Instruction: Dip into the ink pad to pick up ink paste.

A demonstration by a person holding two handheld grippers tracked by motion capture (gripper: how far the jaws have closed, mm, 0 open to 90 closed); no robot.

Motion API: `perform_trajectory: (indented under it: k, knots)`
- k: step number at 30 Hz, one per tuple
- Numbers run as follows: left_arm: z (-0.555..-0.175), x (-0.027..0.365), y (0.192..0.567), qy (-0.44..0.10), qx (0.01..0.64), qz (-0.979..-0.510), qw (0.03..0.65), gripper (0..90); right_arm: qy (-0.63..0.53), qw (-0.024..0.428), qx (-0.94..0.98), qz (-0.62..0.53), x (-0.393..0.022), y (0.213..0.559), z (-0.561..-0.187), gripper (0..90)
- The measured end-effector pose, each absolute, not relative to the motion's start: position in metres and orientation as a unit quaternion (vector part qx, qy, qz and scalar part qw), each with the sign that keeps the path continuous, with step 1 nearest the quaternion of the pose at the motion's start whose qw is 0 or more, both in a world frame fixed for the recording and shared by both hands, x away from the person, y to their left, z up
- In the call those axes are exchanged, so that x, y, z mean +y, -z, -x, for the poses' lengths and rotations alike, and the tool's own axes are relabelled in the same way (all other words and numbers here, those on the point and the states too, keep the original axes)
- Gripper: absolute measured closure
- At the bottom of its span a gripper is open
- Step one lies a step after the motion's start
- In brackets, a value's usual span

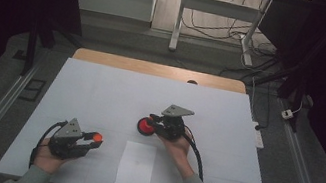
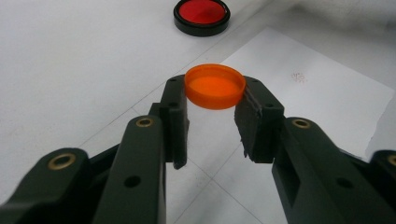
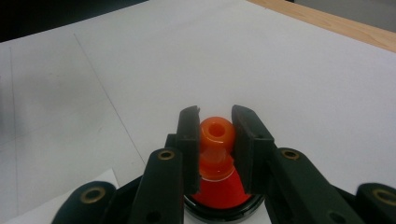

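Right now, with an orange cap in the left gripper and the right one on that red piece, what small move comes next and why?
Probably carry the orange cap, clamped in the left gripper, toward the orange nozzle. The right gripper already steadies that nozzle over the black-rimmed red base, and its top hole looks uncovered.

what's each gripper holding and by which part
Left gripper: orange cap, clamped across its rim. Right gripper: orange nozzle, by its round tip, over the red black-rimmed dish.

A lab: white-covered table [image 1: 100, 90], floor cables [image 1: 212, 29], bare desk frame [image 1: 216, 7].
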State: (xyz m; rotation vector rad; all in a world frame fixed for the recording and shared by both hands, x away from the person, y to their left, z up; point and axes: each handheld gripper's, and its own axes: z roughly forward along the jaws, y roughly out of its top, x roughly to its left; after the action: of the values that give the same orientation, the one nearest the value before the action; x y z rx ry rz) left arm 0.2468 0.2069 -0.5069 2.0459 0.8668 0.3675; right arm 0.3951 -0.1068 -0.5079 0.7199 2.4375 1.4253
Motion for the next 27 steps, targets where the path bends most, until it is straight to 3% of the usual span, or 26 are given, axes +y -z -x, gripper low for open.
perform_trajectory:
  k: [27]
  knots:
    - [-0.247,0.208,0.507,-0.147,0.347,-0.820,0.430,64.9,-0.465,0.129,0.842,-0.240,-0.096,0.517,-0.401,72.6]
